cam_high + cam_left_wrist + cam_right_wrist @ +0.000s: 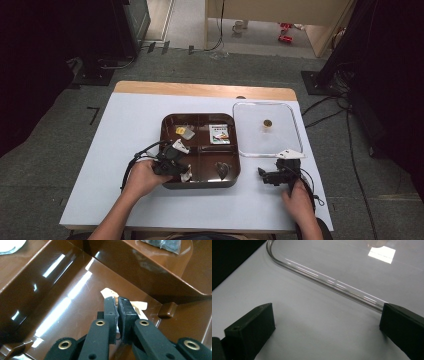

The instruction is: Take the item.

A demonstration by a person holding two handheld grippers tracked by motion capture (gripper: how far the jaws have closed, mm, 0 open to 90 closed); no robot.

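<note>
White-topped table (125,150) with a wooden far edge. On it, side by side and just touching, a brown compartment tray (200,184) and a clear lid (267,140).

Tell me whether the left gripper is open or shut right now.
Shut. In the left gripper view the left gripper has its jaws pressed together on a small pale packet, low in the near-left compartment of the brown tray.
</note>
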